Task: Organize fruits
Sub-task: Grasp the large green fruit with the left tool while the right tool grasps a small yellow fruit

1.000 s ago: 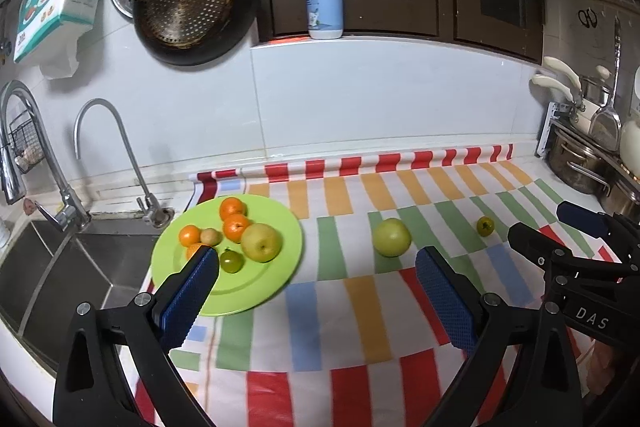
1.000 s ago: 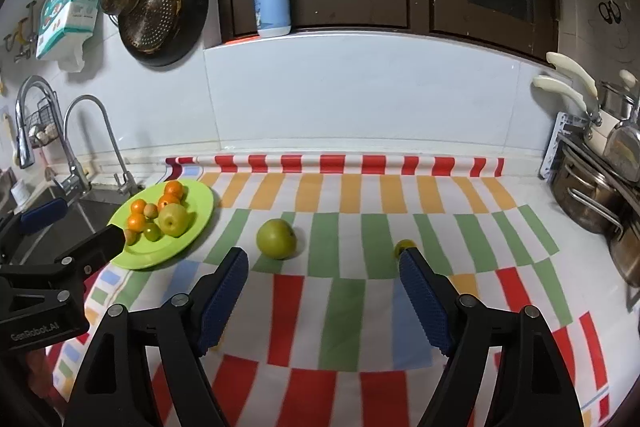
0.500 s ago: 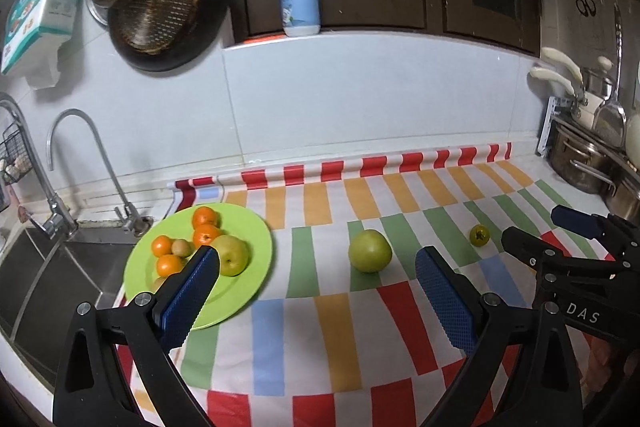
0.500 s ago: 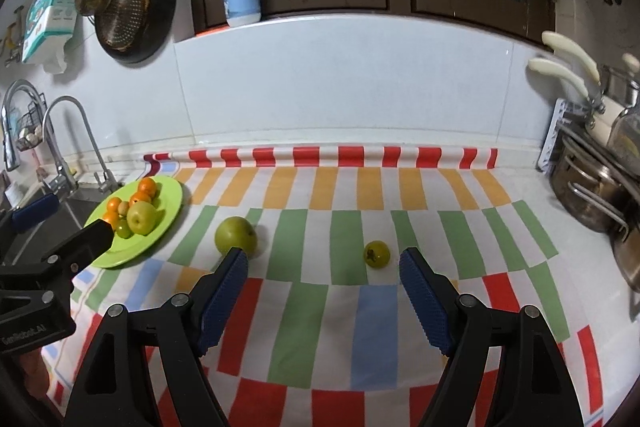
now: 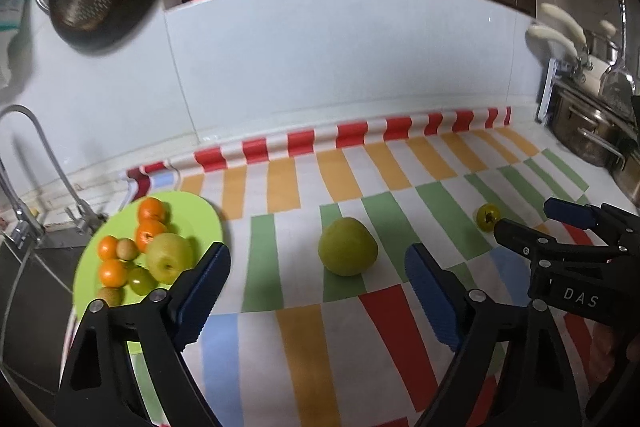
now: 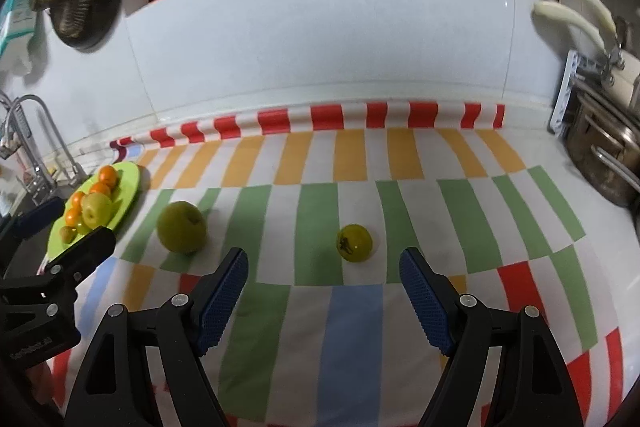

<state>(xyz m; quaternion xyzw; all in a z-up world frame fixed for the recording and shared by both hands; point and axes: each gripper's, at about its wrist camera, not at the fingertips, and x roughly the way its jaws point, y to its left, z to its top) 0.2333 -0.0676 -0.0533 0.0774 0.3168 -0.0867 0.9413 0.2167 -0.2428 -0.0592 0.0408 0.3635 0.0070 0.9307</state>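
Approach step — left gripper (image 5: 318, 291), spread and just narrowing with nothing between, faces the large green fruit (image 5: 348, 246); right gripper (image 6: 322, 283), spread and empty, faces the small one (image 6: 354, 243) — next, closing in.

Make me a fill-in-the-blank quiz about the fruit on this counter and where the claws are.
1. The fruits already gathered sit on a ____ plate.
2. The big green fruit lies on the striped cloth, in front of the ____ claw.
3. The small yellow-green fruit lies ahead of the ____ claw.
4. Both claws are open and hold ____.

Missing words: green; left; right; nothing
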